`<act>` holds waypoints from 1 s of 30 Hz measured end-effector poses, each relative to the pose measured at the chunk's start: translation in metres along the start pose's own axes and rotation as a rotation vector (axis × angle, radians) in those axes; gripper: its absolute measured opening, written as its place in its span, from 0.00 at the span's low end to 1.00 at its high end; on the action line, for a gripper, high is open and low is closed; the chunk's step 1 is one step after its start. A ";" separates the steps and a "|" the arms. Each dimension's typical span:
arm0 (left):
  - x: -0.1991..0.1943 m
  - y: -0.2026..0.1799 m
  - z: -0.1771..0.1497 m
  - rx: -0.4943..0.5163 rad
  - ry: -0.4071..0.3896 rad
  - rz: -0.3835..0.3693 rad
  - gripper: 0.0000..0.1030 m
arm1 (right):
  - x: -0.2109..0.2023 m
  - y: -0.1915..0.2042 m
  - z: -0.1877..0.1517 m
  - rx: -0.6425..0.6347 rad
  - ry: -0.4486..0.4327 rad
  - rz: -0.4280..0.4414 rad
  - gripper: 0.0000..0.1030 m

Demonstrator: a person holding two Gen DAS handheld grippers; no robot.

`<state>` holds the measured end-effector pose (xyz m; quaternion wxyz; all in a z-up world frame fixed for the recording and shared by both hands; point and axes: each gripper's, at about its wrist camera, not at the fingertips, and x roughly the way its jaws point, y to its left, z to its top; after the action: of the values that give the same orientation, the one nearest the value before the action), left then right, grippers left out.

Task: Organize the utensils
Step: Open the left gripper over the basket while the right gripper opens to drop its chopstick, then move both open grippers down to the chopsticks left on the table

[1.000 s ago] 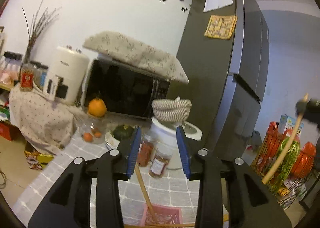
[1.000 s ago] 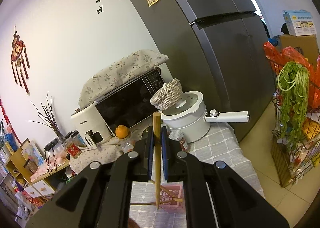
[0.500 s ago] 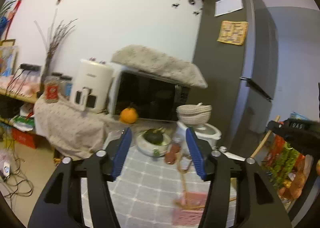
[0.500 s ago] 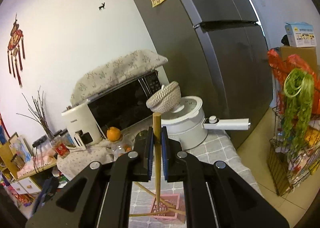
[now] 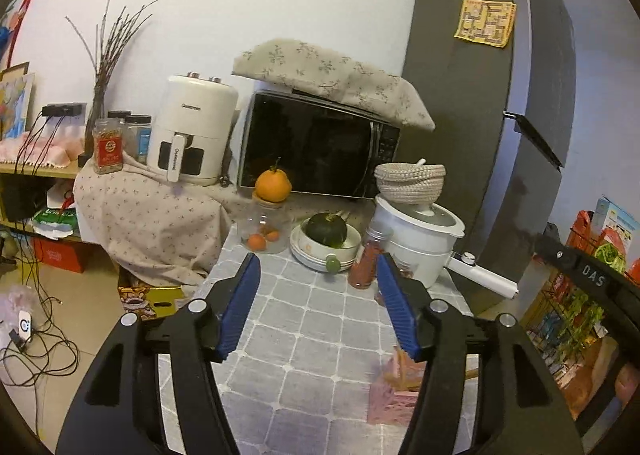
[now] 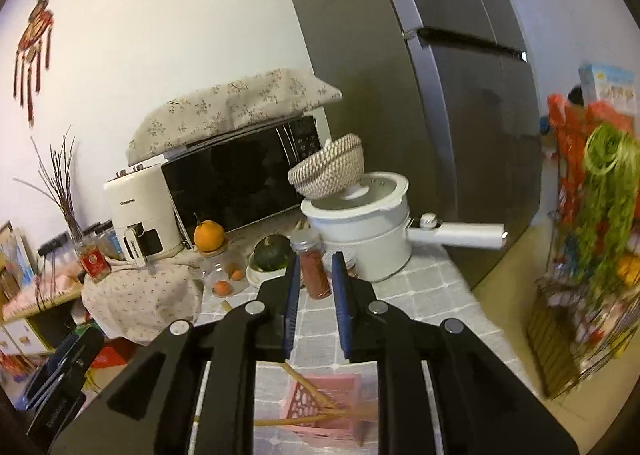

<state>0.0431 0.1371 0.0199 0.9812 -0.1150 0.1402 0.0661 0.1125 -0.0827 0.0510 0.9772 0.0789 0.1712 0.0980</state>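
Note:
A pink slotted basket [image 6: 328,403] sits on the grey tiled tabletop [image 5: 312,339], below and between my right gripper's arms. Wooden utensils [image 6: 308,387] lie in it and stick out to the left. In the left wrist view the basket [image 5: 390,395] shows low right, partly behind my right finger. My left gripper [image 5: 318,303] is open wide and empty above the table. My right gripper [image 6: 314,287] is open a little and holds nothing. The other gripper's body [image 5: 592,287] shows at the right edge.
At the table's back stand a white pot [image 6: 368,231] with a long handle and a woven bowl [image 6: 328,167] on its lid, spice jars [image 6: 314,269], a green squash in a bowl [image 5: 326,231], a glass jar with an orange [image 5: 272,187], a microwave [image 5: 316,143], an air fryer [image 5: 192,127] and a fridge [image 5: 480,95].
My right gripper has let go of the wooden utensil, which now lies in the pink basket, and its jaws have opened a little. My left gripper has opened wider and drawn back.

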 end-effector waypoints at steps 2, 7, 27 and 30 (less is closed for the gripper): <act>-0.003 -0.007 0.000 0.013 -0.002 -0.008 0.62 | -0.011 0.004 0.000 -0.027 -0.018 -0.025 0.25; -0.015 -0.022 -0.001 0.051 -0.020 -0.015 0.70 | -0.035 0.009 -0.008 -0.081 -0.034 -0.079 0.33; -0.035 -0.051 -0.018 0.113 0.033 -0.019 0.93 | -0.080 -0.014 -0.048 -0.068 0.026 -0.247 0.75; -0.035 -0.054 -0.022 0.123 0.048 -0.014 0.93 | -0.086 -0.023 -0.051 -0.035 0.025 -0.268 0.83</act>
<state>0.0126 0.0764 0.0210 0.9832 -0.0572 0.1665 0.0478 0.0189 -0.1175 0.0266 0.9805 0.0367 0.1908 -0.0296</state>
